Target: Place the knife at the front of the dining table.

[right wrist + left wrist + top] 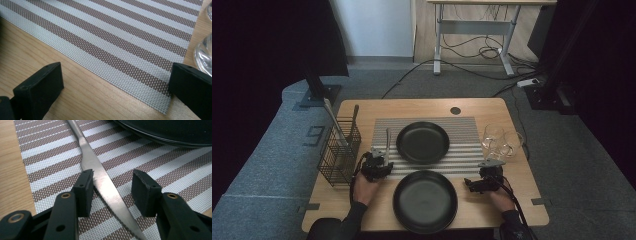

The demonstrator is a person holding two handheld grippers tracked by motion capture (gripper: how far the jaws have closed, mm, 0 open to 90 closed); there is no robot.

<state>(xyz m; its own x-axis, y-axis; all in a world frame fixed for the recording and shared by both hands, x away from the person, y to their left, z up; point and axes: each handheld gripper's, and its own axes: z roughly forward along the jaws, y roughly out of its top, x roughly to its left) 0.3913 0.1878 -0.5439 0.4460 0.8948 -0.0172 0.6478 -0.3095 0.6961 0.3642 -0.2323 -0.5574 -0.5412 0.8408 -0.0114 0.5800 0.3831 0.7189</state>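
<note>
Plates (422, 142) number two, glasses (493, 136) two, knife (105, 182) one.

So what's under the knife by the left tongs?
The silver serrated table knife lies flat on the brown-and-white striped woven placemat, beside the far black round plate. The strip of mat directly beneath the blade is covered.

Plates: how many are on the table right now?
2. One black plate sits on the striped placemat at the table's middle; the other black plate lies on the bare wood at the near edge.
</note>
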